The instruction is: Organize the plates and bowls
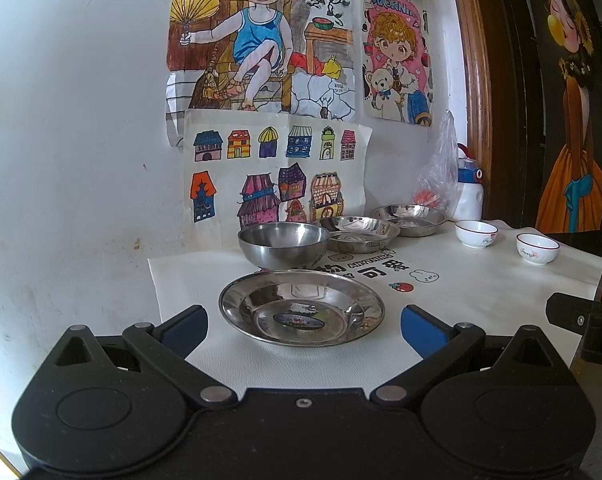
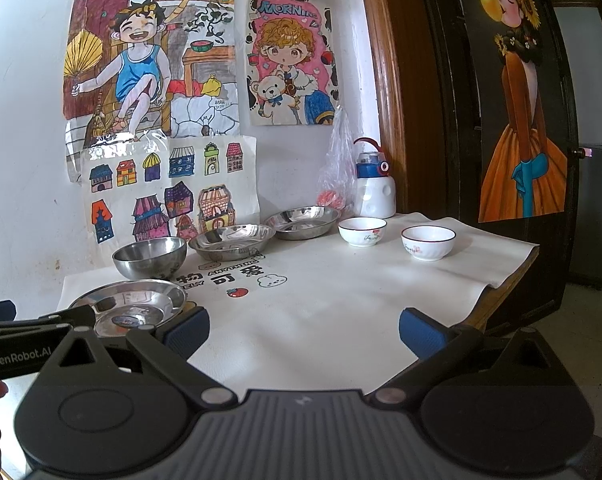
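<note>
- The left gripper [image 1: 303, 320] hovers low over the near left part of the worktop [image 1: 481, 292], its blue-padded fingers [image 1: 423, 330] spread wide and holding nothing.
- A steel plate [image 1: 301, 307] lies flat on the white mat between those fingers, touching neither of them.
- Just behind it stands a steel bowl [image 1: 283, 245], upright and empty.
- Two more steel plates run off to the far right along the wall: the middle plate [image 1: 359, 233], then the far plate [image 1: 409, 219], set close side by side.
- The right gripper [image 2: 304, 330] hangs over bare mat on the near right, fingers [image 2: 421, 334] also wide apart and empty.
- Two white china bowls sit well apart from the steel things at the far right: one white bowl [image 2: 362, 231] nearer the wall, the other rimmed bowl [image 2: 428, 242] nearer the worktop edge.
- A water bottle [image 2: 373, 188] and a plastic bag [image 2: 337, 168] stand in the far corner.
- Children's drawings [image 2: 149, 60] are stuck on the wall.
</note>
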Action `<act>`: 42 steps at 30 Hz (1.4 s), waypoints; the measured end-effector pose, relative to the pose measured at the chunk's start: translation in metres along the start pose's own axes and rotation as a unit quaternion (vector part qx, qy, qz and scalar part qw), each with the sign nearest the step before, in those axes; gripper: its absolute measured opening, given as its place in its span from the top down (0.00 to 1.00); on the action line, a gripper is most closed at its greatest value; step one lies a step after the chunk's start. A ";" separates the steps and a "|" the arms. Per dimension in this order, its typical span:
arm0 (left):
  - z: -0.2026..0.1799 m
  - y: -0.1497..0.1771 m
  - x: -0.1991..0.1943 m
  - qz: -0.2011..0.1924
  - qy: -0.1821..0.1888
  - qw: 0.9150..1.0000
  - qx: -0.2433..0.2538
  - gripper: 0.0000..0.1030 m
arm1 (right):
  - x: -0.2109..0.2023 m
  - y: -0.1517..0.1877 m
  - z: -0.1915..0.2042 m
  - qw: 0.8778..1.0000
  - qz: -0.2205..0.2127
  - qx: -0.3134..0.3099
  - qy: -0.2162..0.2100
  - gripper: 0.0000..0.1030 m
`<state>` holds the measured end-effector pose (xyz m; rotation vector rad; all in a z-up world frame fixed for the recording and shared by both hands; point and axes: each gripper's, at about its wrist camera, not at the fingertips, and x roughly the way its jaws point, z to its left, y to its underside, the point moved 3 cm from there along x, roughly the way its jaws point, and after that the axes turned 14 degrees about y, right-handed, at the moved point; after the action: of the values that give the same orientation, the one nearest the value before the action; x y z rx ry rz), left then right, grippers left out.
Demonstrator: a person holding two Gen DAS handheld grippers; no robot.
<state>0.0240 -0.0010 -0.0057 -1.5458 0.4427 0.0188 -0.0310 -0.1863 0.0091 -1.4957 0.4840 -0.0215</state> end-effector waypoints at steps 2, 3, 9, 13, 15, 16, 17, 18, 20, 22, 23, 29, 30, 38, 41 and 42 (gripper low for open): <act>0.000 0.000 0.000 0.000 0.000 1.000 0.000 0.01 | 0.000 0.000 0.000 1.000 0.000 0.000 0.000 0.00; 0.000 0.000 0.000 0.000 0.000 1.000 0.000 0.01 | 0.000 0.000 0.000 1.000 0.000 0.000 0.000 0.00; 0.000 0.000 0.000 0.000 0.000 1.000 0.000 0.01 | 0.000 0.000 0.000 1.000 0.000 0.000 0.000 0.00; -0.001 0.001 0.000 0.002 0.001 1.000 0.000 0.01 | 0.000 0.000 0.000 1.000 0.001 0.000 0.000 0.00; -0.001 0.001 0.000 0.001 0.001 1.000 0.000 0.01 | 0.000 0.000 0.000 1.000 0.000 0.000 0.000 0.00; -0.001 0.001 0.000 0.001 0.000 1.000 0.000 0.01 | 0.000 0.000 0.000 1.000 0.001 0.000 0.000 0.00; -0.001 0.001 0.000 0.002 0.001 1.000 0.000 0.01 | 0.001 0.000 0.000 1.000 0.000 0.000 0.000 0.00; -0.001 0.002 0.000 0.002 0.000 1.000 0.000 0.01 | 0.001 0.000 0.000 1.000 0.001 0.000 0.000 0.00; -0.001 0.002 0.000 0.002 0.000 1.000 -0.001 0.01 | 0.001 0.000 -0.001 1.000 0.001 0.000 -0.001 0.00; -0.001 0.002 0.000 0.002 0.001 1.000 0.000 0.01 | 0.002 0.000 -0.001 1.000 0.001 0.000 0.000 0.00; -0.001 0.002 0.000 0.002 0.001 1.000 0.000 0.01 | 0.002 0.000 -0.001 1.000 0.001 0.000 0.000 0.00; 0.000 0.002 0.001 0.001 0.001 1.000 -0.002 0.01 | -0.001 -0.001 -0.001 1.000 0.001 0.000 0.000 0.00; 0.000 0.002 0.001 0.000 0.001 1.000 -0.003 0.01 | -0.001 -0.002 0.000 1.000 0.001 0.000 0.000 0.00; 0.001 0.001 0.004 0.002 0.009 1.000 -0.006 0.01 | 0.002 0.000 0.003 1.000 0.003 0.000 -0.001 0.00; 0.003 -0.001 0.005 -0.001 0.017 1.000 -0.017 0.01 | 0.008 0.000 0.001 1.000 0.006 0.002 -0.002 0.00; 0.004 -0.001 0.005 -0.001 0.018 1.000 -0.020 0.01 | 0.010 0.000 0.000 1.000 0.008 0.003 -0.002 0.00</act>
<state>0.0303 0.0014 -0.0065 -1.5875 0.4708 -0.0022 -0.0220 -0.1892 0.0065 -1.4864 0.4923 -0.0086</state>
